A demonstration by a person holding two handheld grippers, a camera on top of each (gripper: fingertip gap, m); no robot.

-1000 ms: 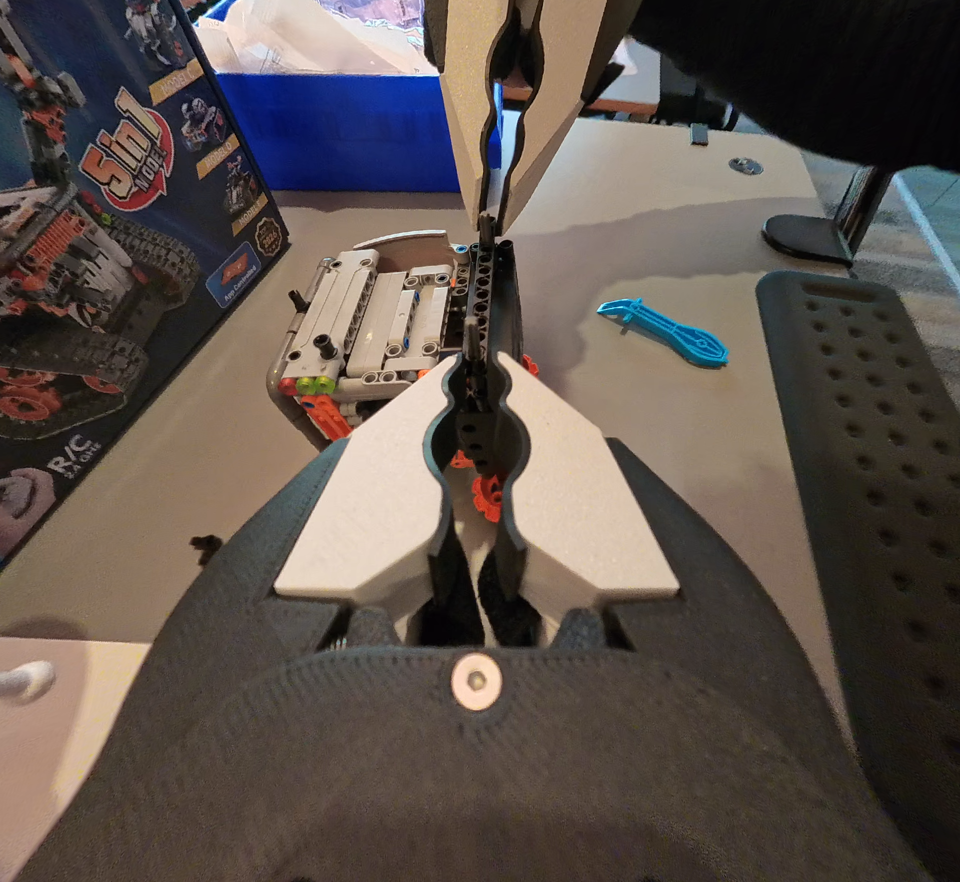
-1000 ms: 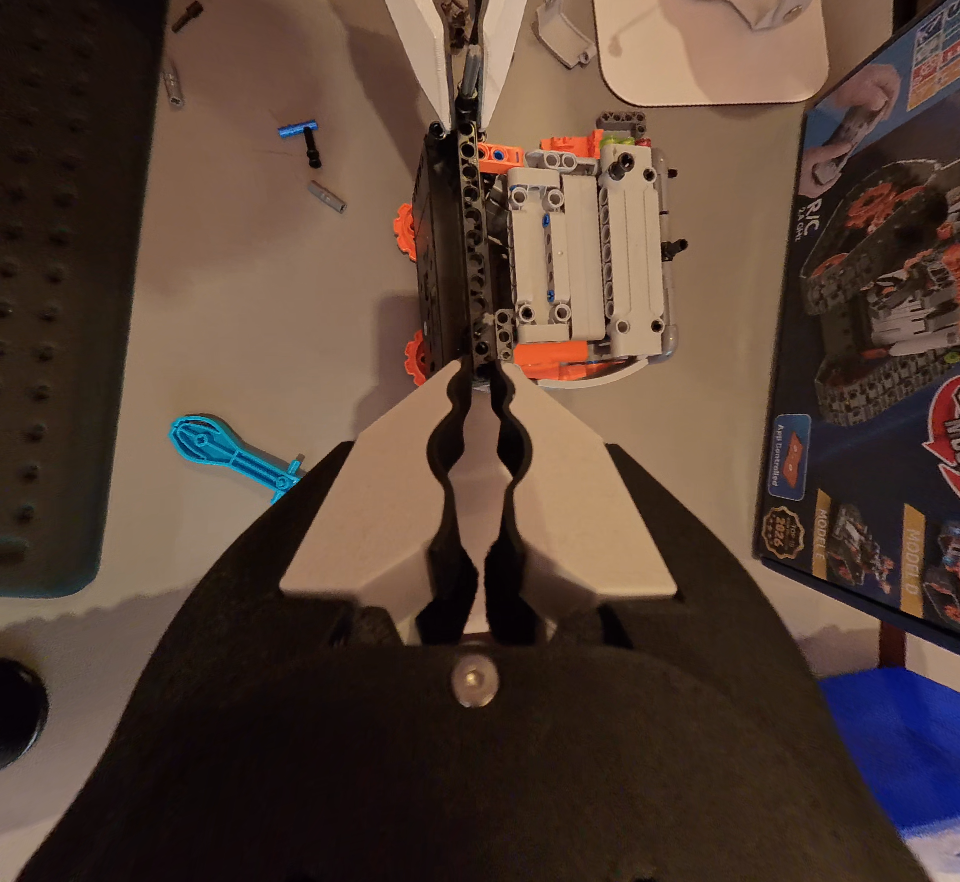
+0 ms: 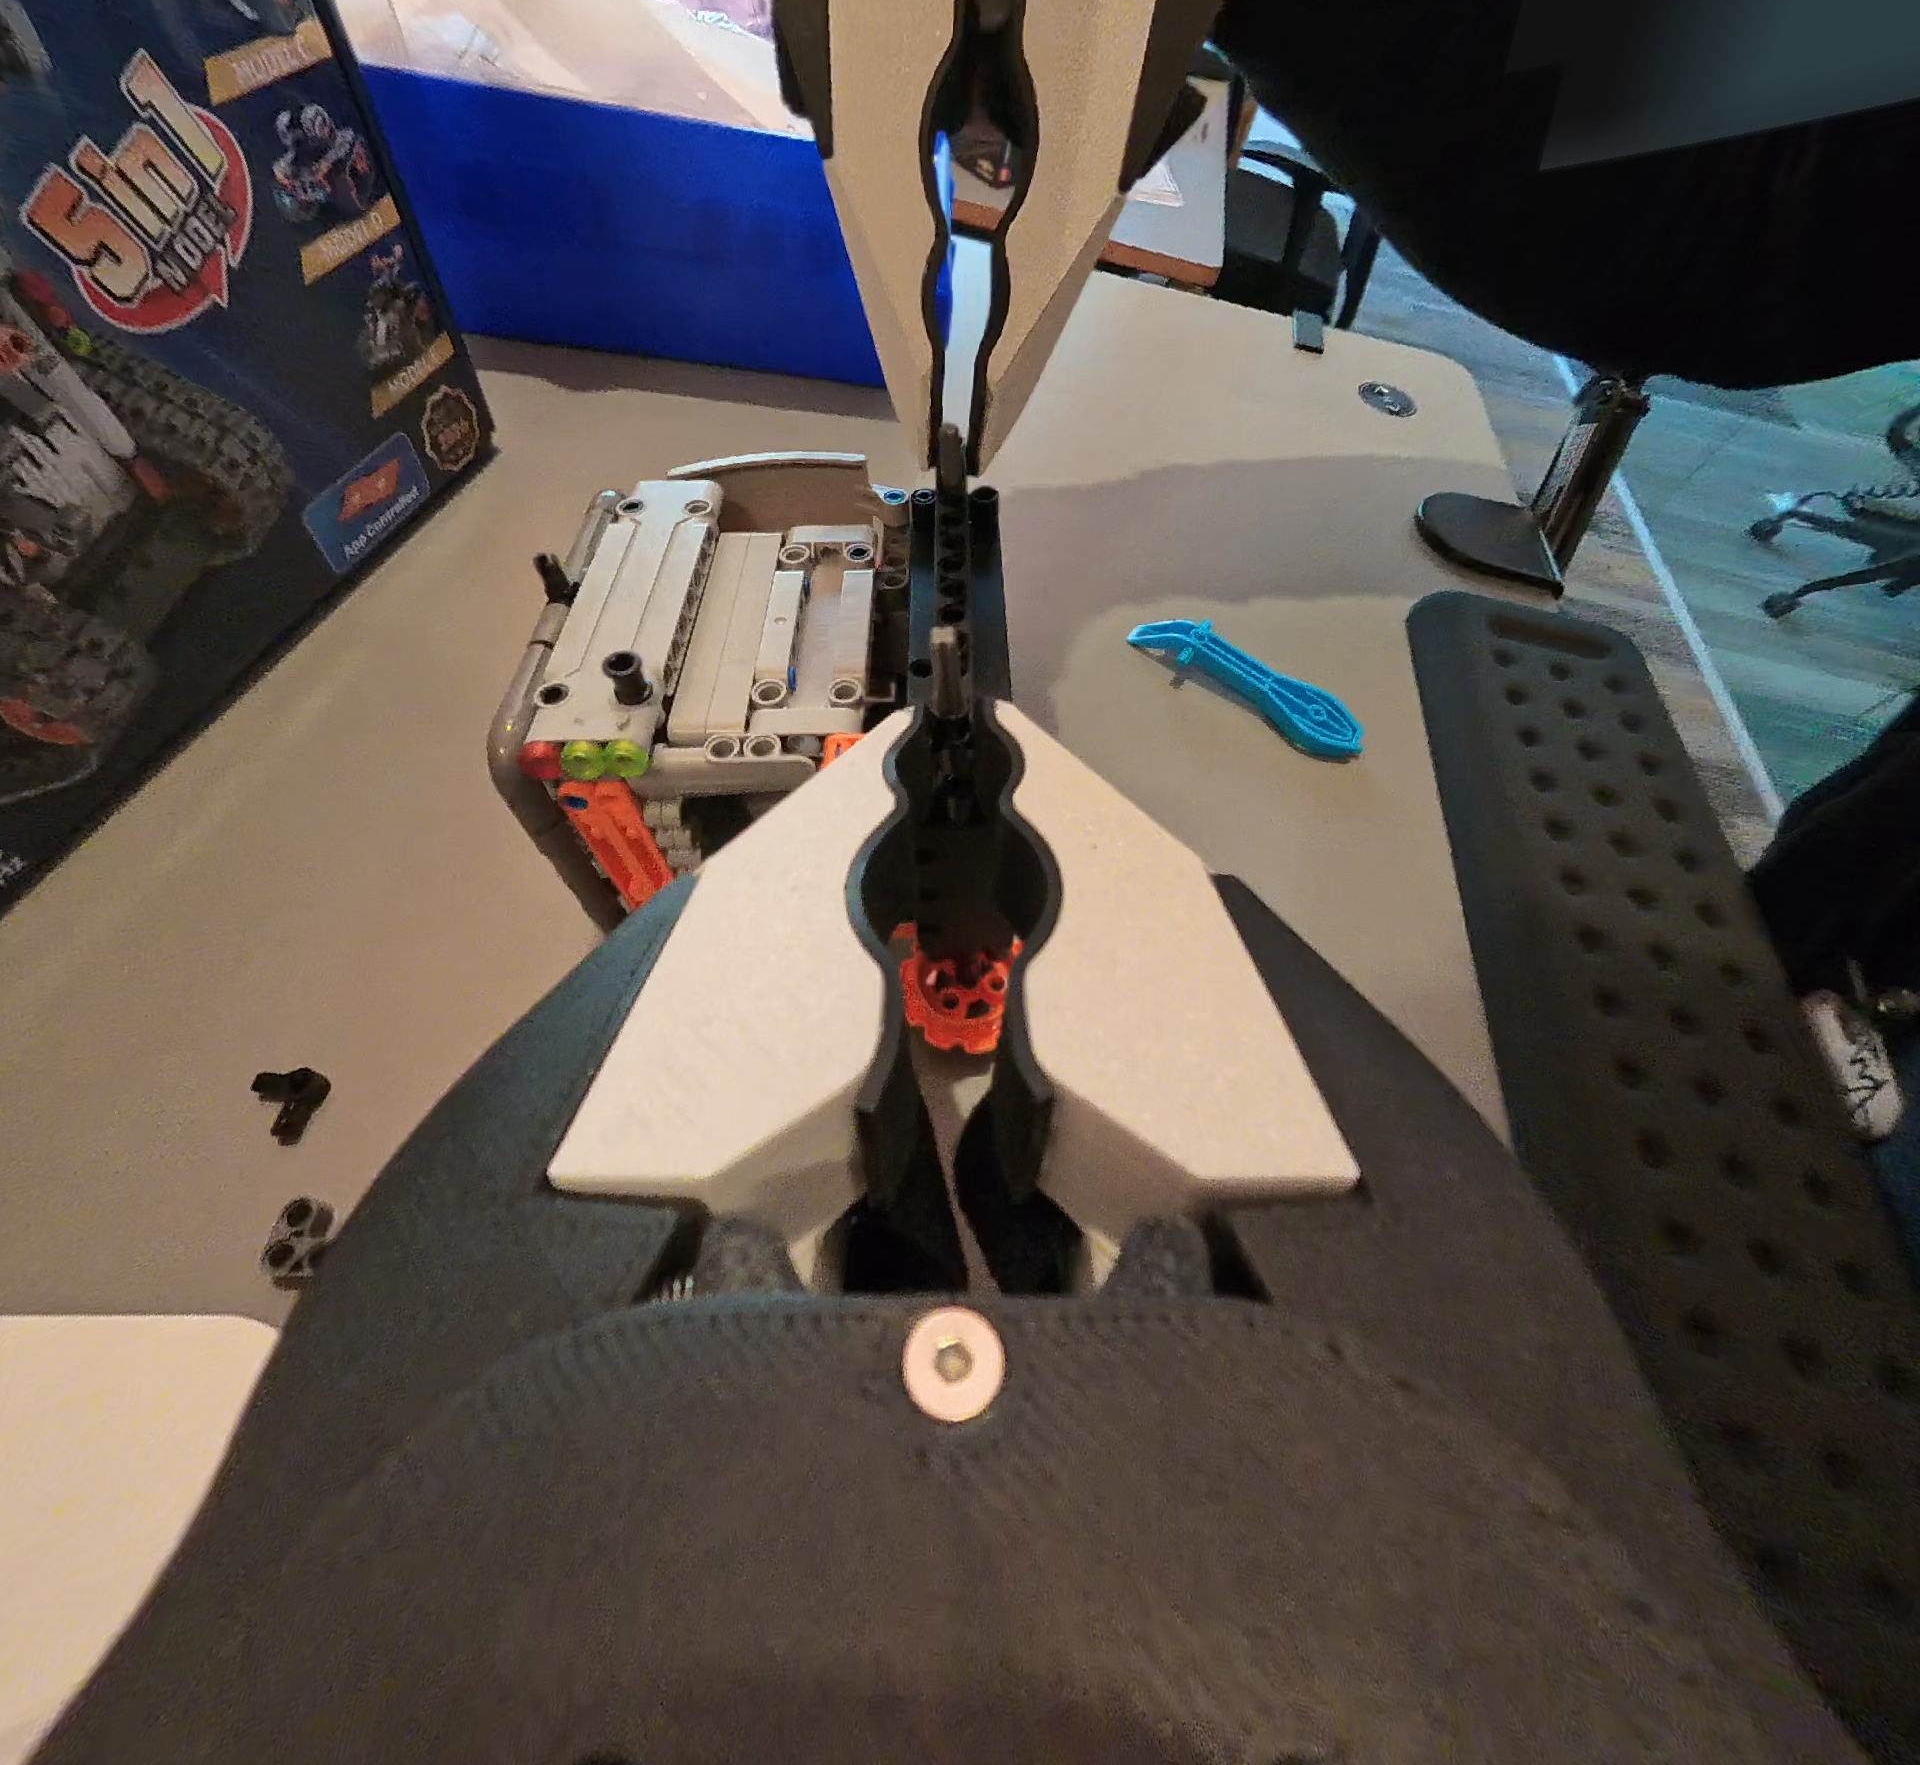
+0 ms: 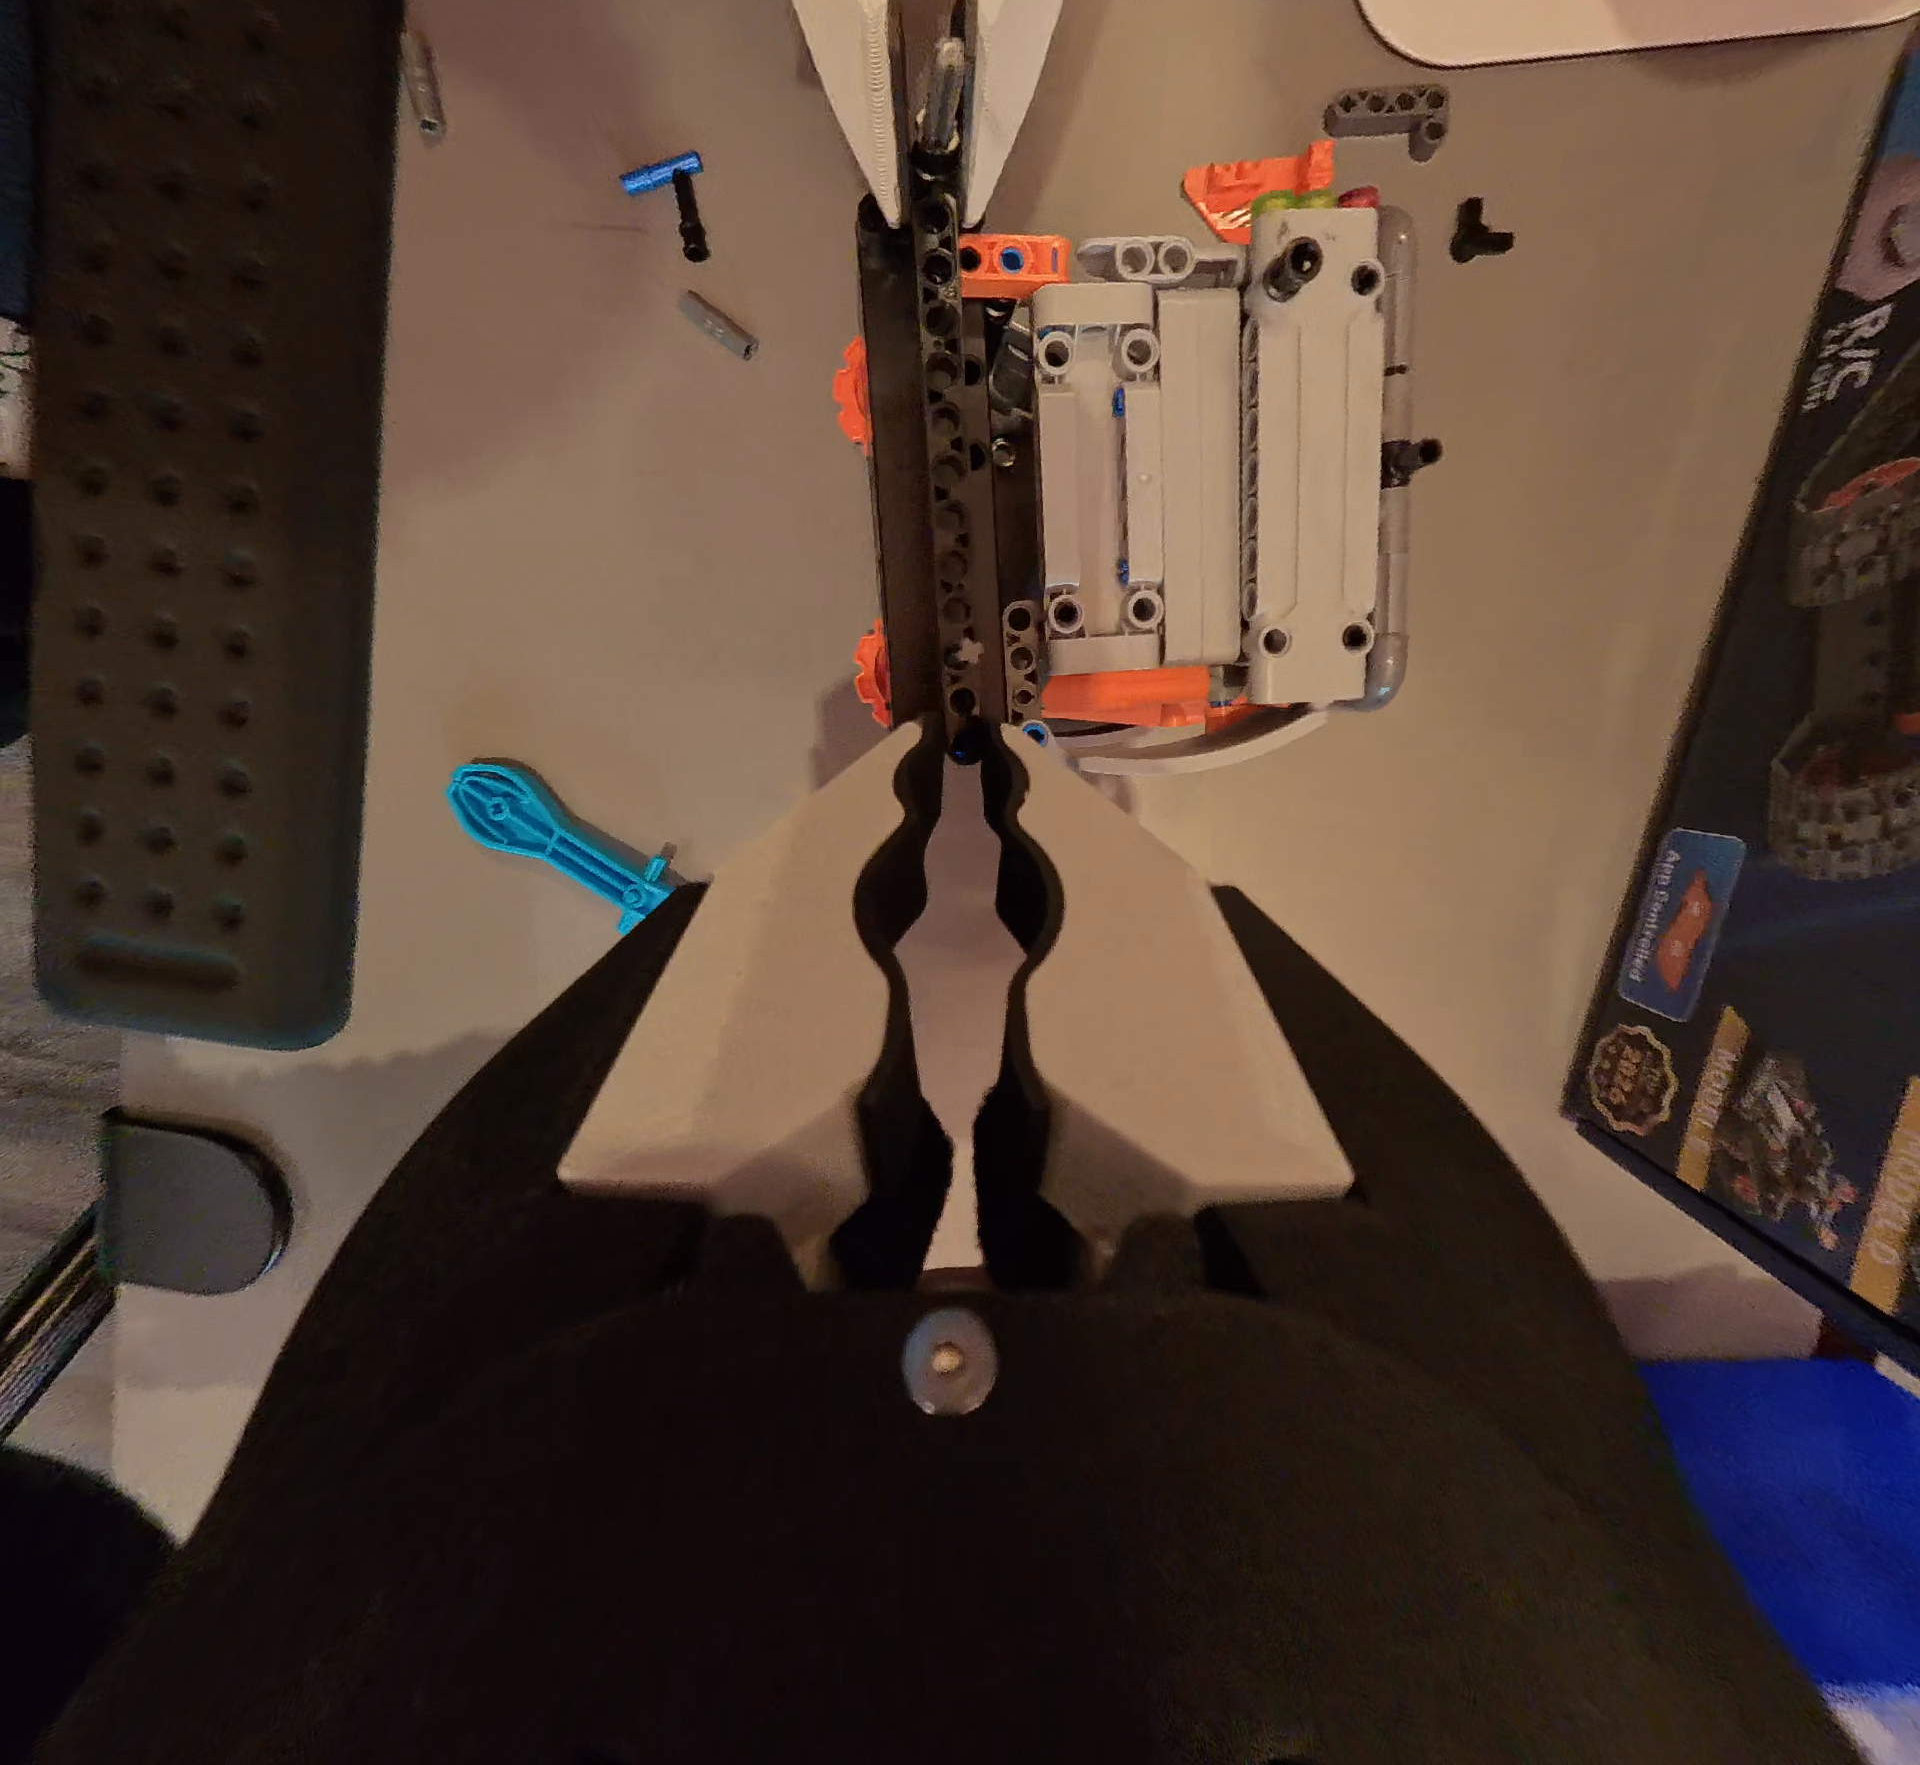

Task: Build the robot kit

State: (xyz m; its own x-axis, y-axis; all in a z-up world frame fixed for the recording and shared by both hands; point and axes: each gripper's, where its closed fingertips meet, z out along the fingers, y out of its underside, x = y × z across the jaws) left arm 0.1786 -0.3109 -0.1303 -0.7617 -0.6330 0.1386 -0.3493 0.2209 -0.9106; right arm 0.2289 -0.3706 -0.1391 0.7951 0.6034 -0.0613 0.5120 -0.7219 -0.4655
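Orange plastic shows nearest you: a small gear point(image 3: 954, 998) sits low in the gap behind the tips of your left claw point(image 3: 948, 728). That claw is closed on a grey peg point(image 3: 943, 661) standing at the near end of a black beam point(image 3: 951, 572) full of holes. The beam runs straight ahead from the tips, along the right edge of the grey and orange brick model point(image 3: 727, 635), which rests on the table point(image 3: 312, 832) just ahead and to the left. At the beam's far end your right claw point(image 3: 951, 466) comes down from above. Its fingers are almost together, and it seems pinched on a dark pin point(image 4: 966, 747).

Beyond the model, a blue tool point(image 3: 1247, 692) lies off to the right, a printed box point(image 3: 208, 365) stands to the left, and a blue bin point(image 3: 623, 240) sits farthest back.

You are holding two small pieces at opposite ends of one beam, and nothing else steadies the model. My judgement is that any twist or uneven pull could slip the peg from the pads. It could also lever the beam off or drag the model across the table.

Your own fingers hide how deep the peg sits. The dark pin is too small and shadowed to identify for sure. I cannot tell whether the gear is attached to the model.
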